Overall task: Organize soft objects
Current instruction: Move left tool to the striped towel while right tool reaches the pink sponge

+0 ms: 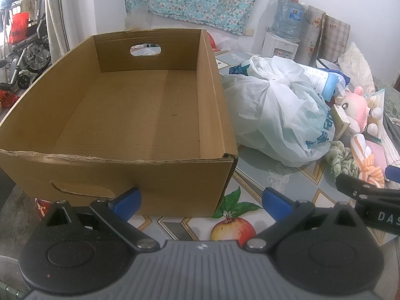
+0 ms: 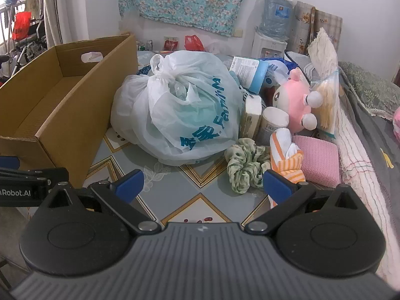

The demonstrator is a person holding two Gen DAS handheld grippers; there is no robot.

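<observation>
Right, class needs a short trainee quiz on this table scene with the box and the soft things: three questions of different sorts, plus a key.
1. True or false: the cardboard box already holds a soft toy.
2. Which lies nearest the right tool? A) pink plush toy B) green scrunchie C) water bottle
3. Fill in: the white plastic bag is ____ at the top.

Key: 1 false, the box is empty. 2 B. 3 knotted. Both the right tool and the left tool are open and hold nothing.
</observation>
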